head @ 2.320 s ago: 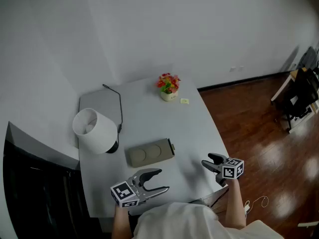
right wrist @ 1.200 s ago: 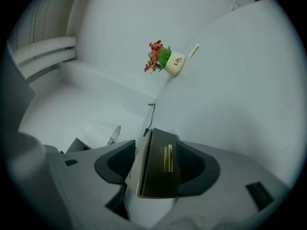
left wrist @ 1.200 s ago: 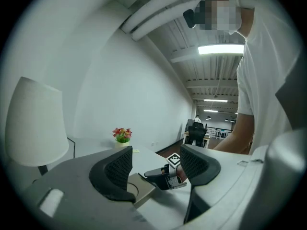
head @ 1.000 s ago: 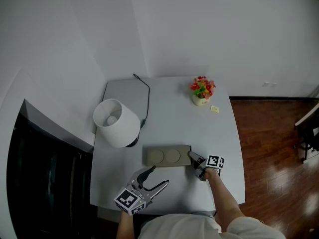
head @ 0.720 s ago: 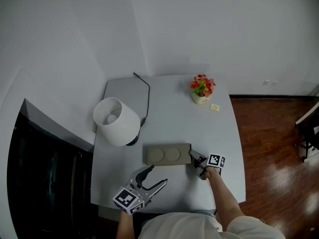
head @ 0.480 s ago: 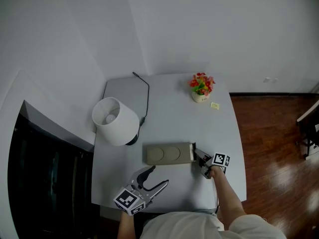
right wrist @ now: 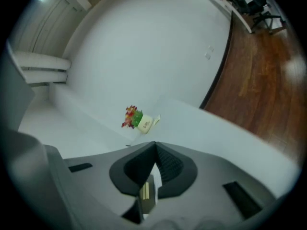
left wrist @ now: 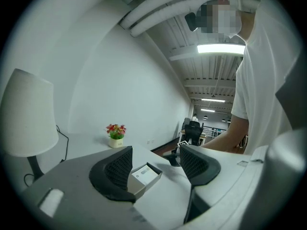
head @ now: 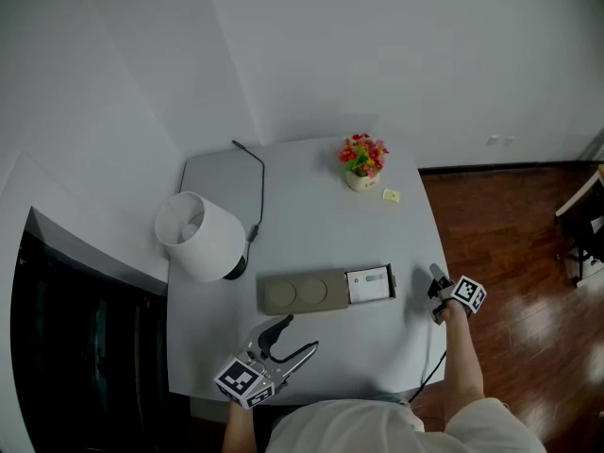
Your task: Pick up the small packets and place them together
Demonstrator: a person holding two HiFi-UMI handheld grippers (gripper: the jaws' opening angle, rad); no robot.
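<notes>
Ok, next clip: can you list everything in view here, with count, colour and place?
table: one, pale grey, centre, against the white wall
lamp: one, white shade, table's left side
cable: one, black, behind the lamp
pad: one, grey, table's back-left corner
flower pot: one, cream with red flowers, back right
small packet: one, pale yellow, just right of the flower pot
box: one, olive-grey, mid-table, right end open on a white insert
floor: dark wood, right of the table
left hand-held gripper: one, grey, table's front edge, jaws apart, empty
right hand-held gripper: one, grey, table's right edge, jaws shut
person's shirt: white, bottom of the head view
</notes>
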